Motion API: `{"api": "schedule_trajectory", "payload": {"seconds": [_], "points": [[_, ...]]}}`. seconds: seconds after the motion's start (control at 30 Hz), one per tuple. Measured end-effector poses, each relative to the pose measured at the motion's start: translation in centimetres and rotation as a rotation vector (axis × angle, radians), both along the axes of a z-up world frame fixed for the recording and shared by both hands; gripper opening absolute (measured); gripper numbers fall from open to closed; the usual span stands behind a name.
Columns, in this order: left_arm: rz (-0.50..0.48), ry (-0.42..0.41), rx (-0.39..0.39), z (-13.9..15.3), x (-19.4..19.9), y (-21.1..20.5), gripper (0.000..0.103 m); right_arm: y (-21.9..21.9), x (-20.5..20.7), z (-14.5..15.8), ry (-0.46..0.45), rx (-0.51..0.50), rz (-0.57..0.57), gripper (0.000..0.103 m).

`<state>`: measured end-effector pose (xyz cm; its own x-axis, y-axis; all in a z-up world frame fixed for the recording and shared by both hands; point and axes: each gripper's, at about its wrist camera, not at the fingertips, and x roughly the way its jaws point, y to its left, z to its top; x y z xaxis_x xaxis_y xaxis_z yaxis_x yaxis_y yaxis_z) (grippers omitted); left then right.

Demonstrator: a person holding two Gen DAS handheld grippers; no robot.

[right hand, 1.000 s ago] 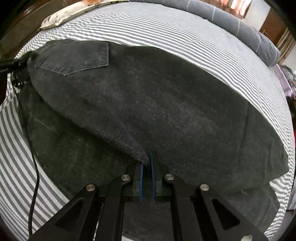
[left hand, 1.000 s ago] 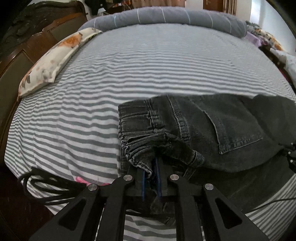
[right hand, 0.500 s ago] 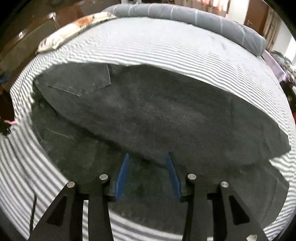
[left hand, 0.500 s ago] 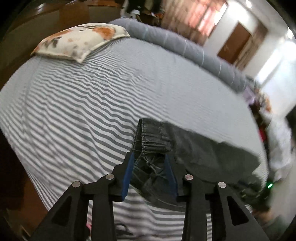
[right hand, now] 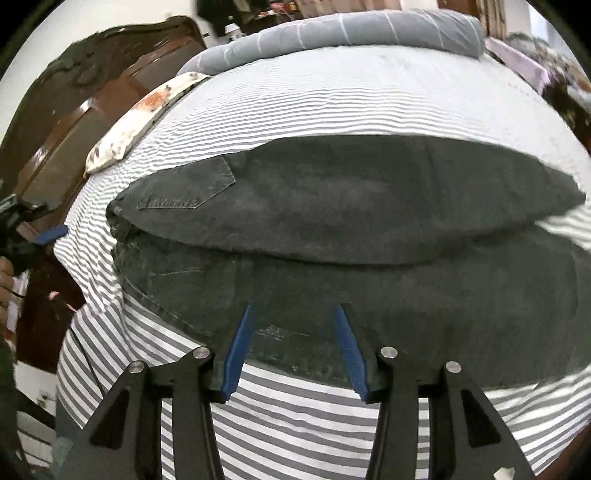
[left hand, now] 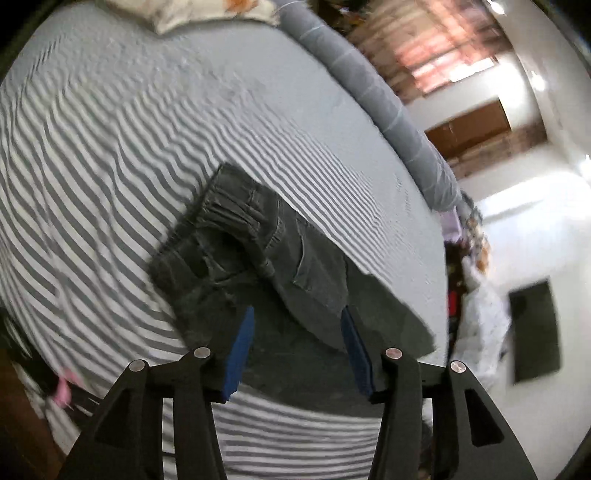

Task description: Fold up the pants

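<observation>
The dark pants (right hand: pixel 332 206) lay folded lengthwise on the striped bed (right hand: pixel 332 99); the left gripper (left hand: pixel 295 314) stood wide apart, holding nothing. The right gripper (right hand: pixel 293 308) likewise gaped empty above the fabric.

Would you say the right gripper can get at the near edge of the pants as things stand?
Probably yes: the right gripper is open, and the pants lie just ahead on the bed, nothing between them.

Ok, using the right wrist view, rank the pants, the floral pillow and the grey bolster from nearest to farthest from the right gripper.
1. The pants, lying folded on the striped sheet right ahead of the open right gripper.
2. The floral pillow, farther off to the left, beside the wooden headboard.
3. The grey bolster, along the far edge of the bed.
</observation>
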<state>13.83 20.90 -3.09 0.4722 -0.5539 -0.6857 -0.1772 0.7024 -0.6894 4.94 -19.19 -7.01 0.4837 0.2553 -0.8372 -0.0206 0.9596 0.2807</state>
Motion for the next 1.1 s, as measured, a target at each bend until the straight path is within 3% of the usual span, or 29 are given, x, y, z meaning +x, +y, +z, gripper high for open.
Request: {"api": "schedule_trajectory", "payload": {"seconds": [0.23,0.4,0.6,0.73,1.1], "points": [[0.121,0.103,-0.055,-3.1,3.6,0.4,0.05,-1.2,0.9,-2.4,0.059,0.11,-0.069,0.045],[0.168,0.168,-0.094,-5.9,5.6,0.3,0.05,-1.1,1.7,-3.7,0.079,0.12,-0.072,0.046],[0.217,0.201,-0.083,-8.1,7.2,-0.2,0.049,-1.2,3.2,-5.0,0.096,0.198,-0.102,0.046],[0.213,0.16,-0.045,-7.9,7.8,-0.9,0.012,-1.8,3.7,-5.9,0.104,0.321,-0.156,0.046],[0.221,-0.067,-0.077,-0.3,6.3,-2.5,0.009,-1.0,5.7,-9.1,0.028,0.766,-0.294,0.053]]}}
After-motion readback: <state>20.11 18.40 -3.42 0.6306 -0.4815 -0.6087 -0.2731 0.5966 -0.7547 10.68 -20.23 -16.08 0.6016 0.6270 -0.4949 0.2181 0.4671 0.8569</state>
